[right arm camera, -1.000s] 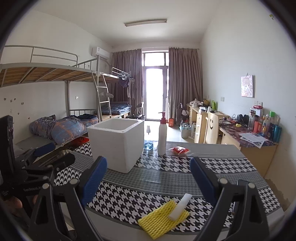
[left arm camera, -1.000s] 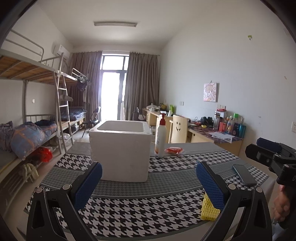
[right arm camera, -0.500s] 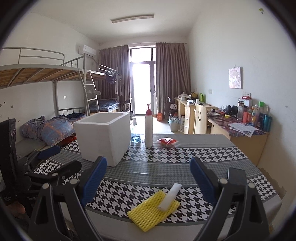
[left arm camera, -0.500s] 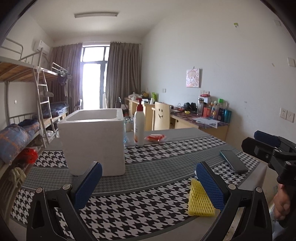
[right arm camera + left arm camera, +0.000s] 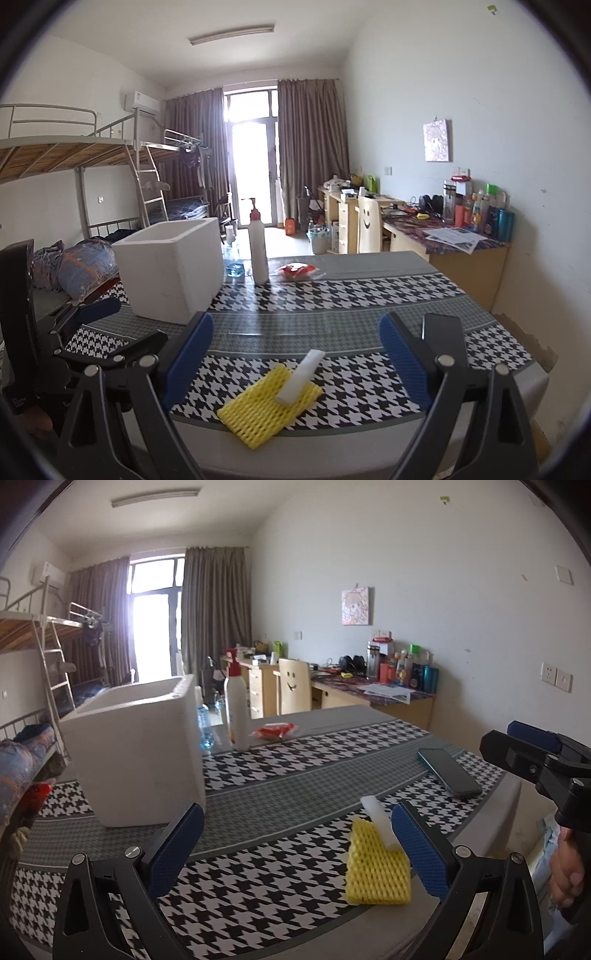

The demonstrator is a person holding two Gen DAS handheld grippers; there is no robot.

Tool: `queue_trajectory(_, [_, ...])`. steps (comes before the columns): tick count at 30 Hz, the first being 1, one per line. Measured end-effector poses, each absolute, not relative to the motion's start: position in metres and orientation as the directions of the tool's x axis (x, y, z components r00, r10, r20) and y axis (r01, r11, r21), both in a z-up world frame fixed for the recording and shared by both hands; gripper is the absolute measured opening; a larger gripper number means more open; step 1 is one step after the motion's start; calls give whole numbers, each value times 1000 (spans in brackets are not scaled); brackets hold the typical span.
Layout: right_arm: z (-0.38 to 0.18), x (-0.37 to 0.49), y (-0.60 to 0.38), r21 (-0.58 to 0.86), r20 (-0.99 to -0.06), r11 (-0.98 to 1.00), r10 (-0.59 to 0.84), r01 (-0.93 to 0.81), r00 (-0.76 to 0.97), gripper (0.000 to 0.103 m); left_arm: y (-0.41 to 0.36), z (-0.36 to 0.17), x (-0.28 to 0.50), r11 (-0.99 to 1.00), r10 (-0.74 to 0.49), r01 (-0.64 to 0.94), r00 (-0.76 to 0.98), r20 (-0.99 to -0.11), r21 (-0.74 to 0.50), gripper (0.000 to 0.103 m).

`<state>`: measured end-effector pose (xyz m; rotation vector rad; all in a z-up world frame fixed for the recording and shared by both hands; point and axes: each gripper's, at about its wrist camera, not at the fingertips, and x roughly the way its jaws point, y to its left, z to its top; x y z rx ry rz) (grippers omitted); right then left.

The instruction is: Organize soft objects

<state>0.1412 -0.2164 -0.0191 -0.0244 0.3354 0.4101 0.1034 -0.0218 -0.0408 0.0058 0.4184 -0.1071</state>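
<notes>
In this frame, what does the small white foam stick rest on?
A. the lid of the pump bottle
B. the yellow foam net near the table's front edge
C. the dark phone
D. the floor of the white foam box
B: the white foam stick lies slanted across the yellow foam net near the front edge of the table, apart from the phone, with both grippers open and holding nothing.
</notes>
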Motion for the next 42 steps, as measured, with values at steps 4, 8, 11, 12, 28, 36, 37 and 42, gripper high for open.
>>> queue_trajectory(4, [-23,145,-222,51,-342,924,372,-378,863,94,-28,-42,109,990,-132,143,896,-424,-5,102])
queue_trajectory(8, [-27,149,-229,72,-355,928,366,-365,860,94,-34,-46,114,987,-147,160,884,-444,-8,102])
queue_trajectory(11, [-32,154,-232,64,-384,937,341,-343,858,94,-36,-50,117,985,-157,172,872,-465,-10,102])
queue_trajectory(12, [-34,156,-232,63,-391,940,333,-336,858,94,-37,-51,119,985,-157,174,867,-473,-9,102])
queue_trajectory(28, [-59,179,-238,86,-485,948,309,-307,818,94,-59,-82,140,974,-171,224,788,-591,17,102])
queue_trajectory(36, [-70,189,-236,94,-526,947,310,-308,792,94,-64,-93,150,970,-167,242,753,-636,32,102])
queue_trajectory(37, [-71,190,-235,93,-529,947,310,-308,790,94,-64,-95,151,968,-173,248,748,-641,28,102])
queue_trajectory(42, [-77,200,-237,110,-549,947,311,-302,776,94,-67,-104,160,958,-220,287,697,-682,-16,95])
